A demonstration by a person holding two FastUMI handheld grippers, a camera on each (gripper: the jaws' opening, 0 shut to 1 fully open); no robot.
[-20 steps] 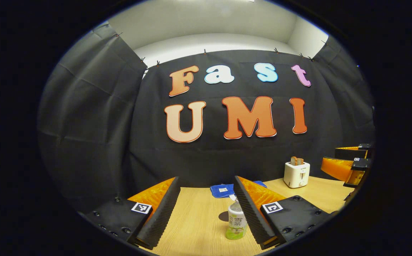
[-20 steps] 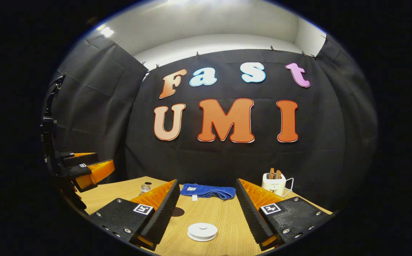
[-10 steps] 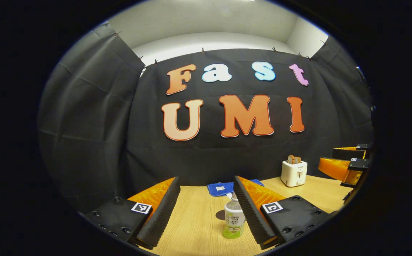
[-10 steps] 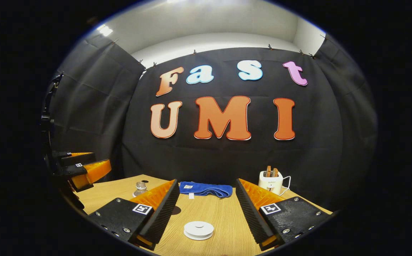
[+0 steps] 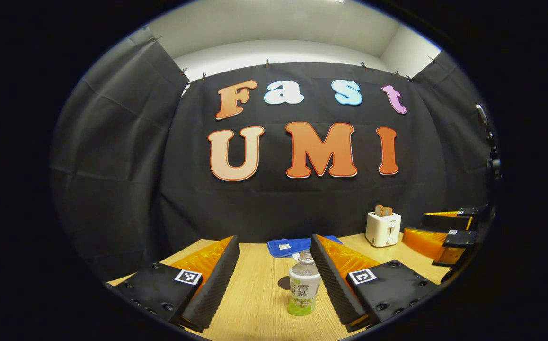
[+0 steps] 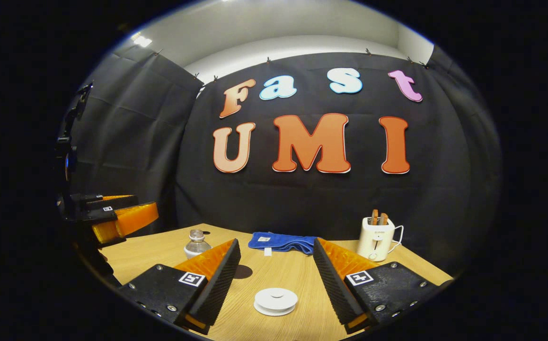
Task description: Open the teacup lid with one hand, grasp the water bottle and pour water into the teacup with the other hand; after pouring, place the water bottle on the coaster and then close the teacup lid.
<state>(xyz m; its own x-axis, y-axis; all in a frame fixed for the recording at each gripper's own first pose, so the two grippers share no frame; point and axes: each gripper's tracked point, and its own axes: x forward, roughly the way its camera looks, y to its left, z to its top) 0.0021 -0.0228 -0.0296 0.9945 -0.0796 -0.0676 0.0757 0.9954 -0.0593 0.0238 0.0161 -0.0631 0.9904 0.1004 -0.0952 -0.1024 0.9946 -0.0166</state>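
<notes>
In the left gripper view, the left gripper [image 5: 274,279] hangs over the light wooden table [image 5: 255,303] with its two black ribbed fingers spread wide and nothing between them touching either pad. The clear plastic water bottle with a white-and-green label [image 5: 303,290] stands upright on the table inside that gap, close to the right-hand finger and apart from the left-hand one. Just behind the bottle a small dark round coaster [image 5: 284,283] lies flat on the wood. Farther back a folded blue cloth [image 5: 287,246] rests near the wall, and to its right stands a white toaster with bread slices in its slots [image 5: 383,228]. At the right edge the right gripper [image 5: 444,232] shows side-on, held above the table.

In the right gripper view, the left gripper shows at the left edge, above the table. The right gripper's own fingers are likewise wide apart, empty. The white round teacup lid with a small knob [image 6: 276,300] sits on the table between them, roughly midway, touching neither finger.
</notes>
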